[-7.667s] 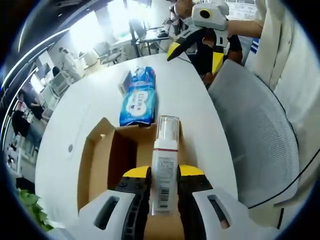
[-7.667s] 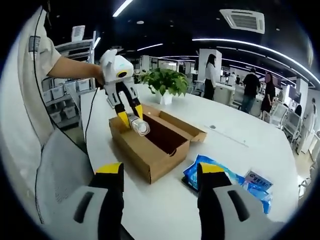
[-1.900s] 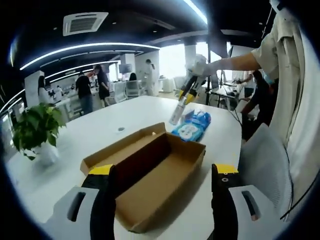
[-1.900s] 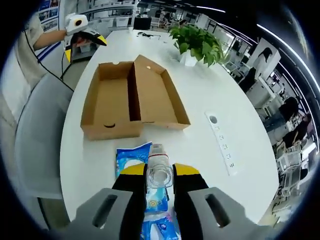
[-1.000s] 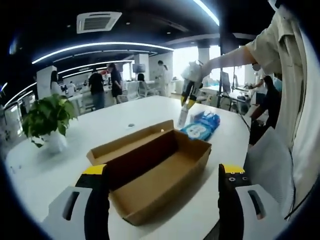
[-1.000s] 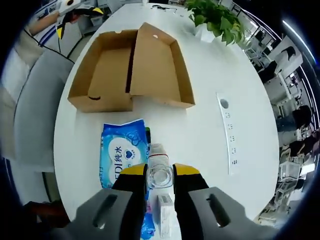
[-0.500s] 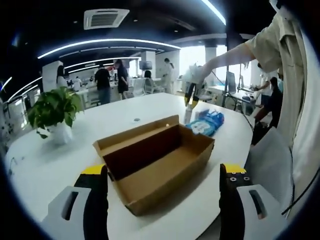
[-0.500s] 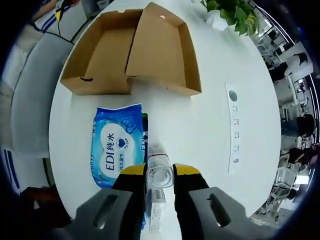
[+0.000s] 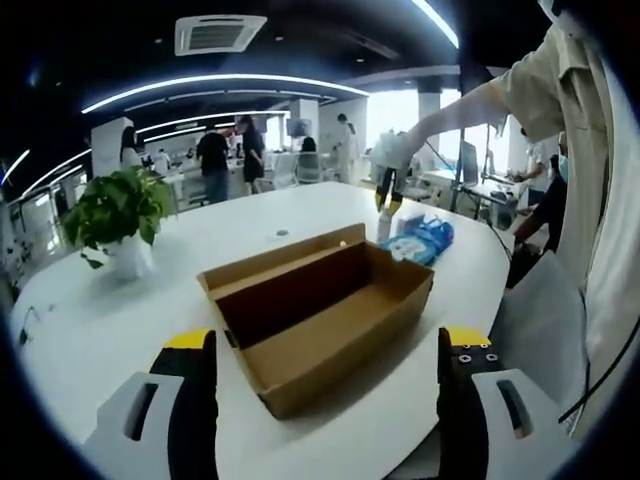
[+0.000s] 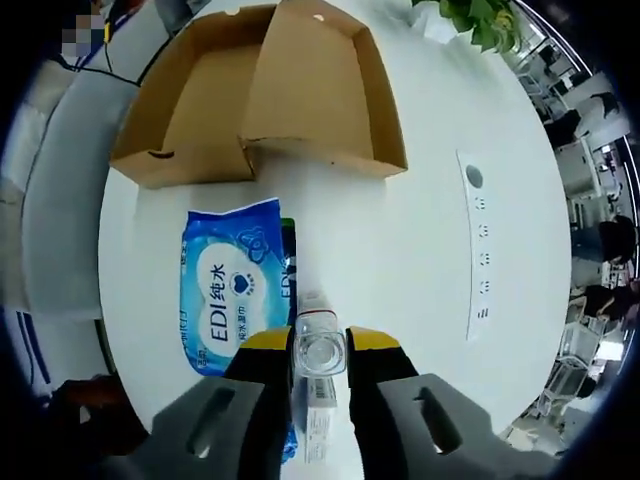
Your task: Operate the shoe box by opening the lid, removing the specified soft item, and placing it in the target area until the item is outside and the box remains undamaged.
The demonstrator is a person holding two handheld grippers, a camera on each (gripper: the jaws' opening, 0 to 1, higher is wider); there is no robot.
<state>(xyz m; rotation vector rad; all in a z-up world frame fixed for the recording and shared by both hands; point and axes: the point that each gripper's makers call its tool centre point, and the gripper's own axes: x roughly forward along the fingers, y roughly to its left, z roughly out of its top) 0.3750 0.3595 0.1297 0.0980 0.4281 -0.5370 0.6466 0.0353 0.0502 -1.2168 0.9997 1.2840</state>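
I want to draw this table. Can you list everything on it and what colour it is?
Box: 1, brown, open, table middle.
Wipes: 1 pack, blue, beside the box.
Bottle: 1, clear, in the right gripper, over the wipes.
Plant: 1, green, white pot, far edge.
Socket strip: 1, white, on the table.
Table: 1, white.
Chair: 1, grey, by the table.
Left gripper: open.
Right gripper: shut on bottle.

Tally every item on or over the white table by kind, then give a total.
Brown cardboard shoe box, open: 1
Blue wet-wipe packs: 2 (second mostly hidden)
Clear plastic bottle, held in the right tongs: 1
Small white carton: 1
Green potted plant: 1
White power strip: 1
Total: 7
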